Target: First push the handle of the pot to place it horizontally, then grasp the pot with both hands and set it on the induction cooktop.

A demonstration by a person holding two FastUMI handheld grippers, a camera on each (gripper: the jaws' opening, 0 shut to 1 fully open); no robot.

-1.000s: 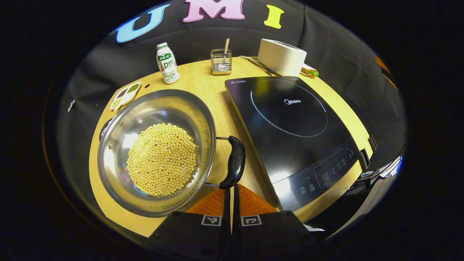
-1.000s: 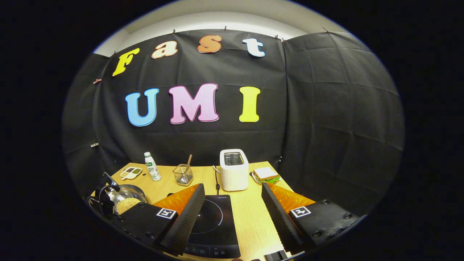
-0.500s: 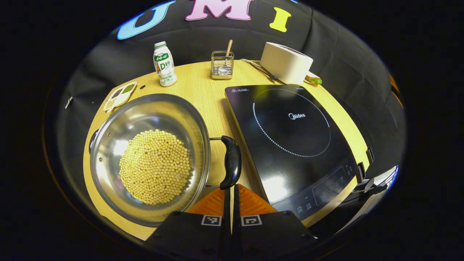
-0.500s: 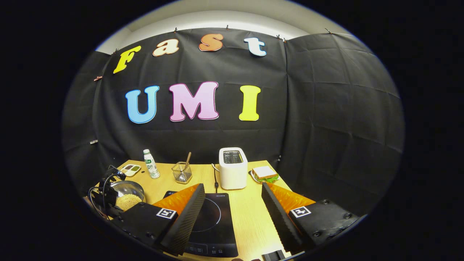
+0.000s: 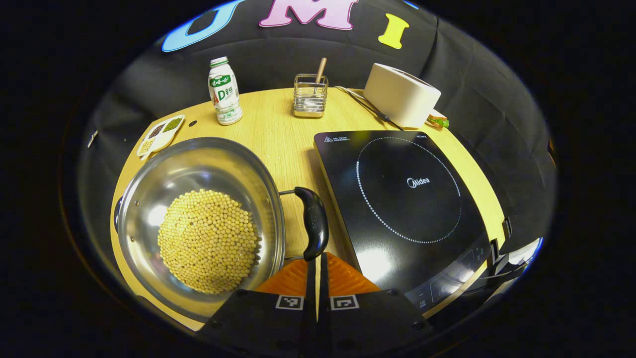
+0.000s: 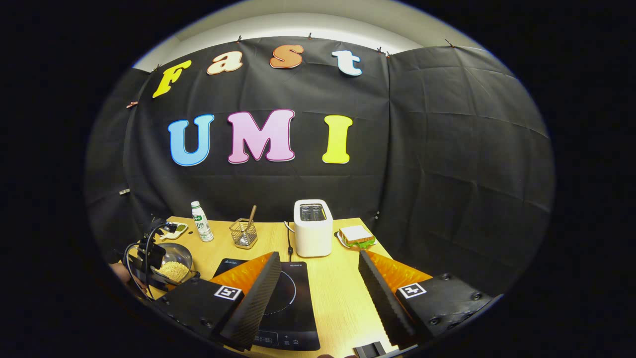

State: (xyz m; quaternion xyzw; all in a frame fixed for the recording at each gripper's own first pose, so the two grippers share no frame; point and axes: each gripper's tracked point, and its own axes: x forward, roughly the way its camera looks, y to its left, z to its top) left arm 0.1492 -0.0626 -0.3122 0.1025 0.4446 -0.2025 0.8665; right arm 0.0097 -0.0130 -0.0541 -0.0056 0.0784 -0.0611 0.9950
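Note:
A steel pot (image 5: 198, 223) holding yellow beans (image 5: 208, 241) sits on the wooden table (image 5: 278, 134), left of the black induction cooktop (image 5: 402, 199). The pot's black side handle (image 5: 313, 223) points toward the cooktop. My left gripper (image 5: 317, 258) is shut, its tips touching the near end of that handle. In the right gripper view, my right gripper (image 6: 318, 288) hangs open above the table's near right part, over the cooktop (image 6: 283, 303) edge. The pot (image 6: 171, 263) lies far left there, with the other gripper (image 6: 151, 248) over it.
At the back of the table stand a milk bottle (image 5: 223, 92), a wire basket with a spoon (image 5: 309, 94), a white toaster (image 5: 401, 94) with its cord, and a sandwich (image 6: 357, 236). A small sectioned dish (image 5: 160, 134) lies at the far left.
My left gripper has pushed the handle's near end, and the pot has turned and slid a little left and nearer. The right gripper has drifted slightly and stays open.

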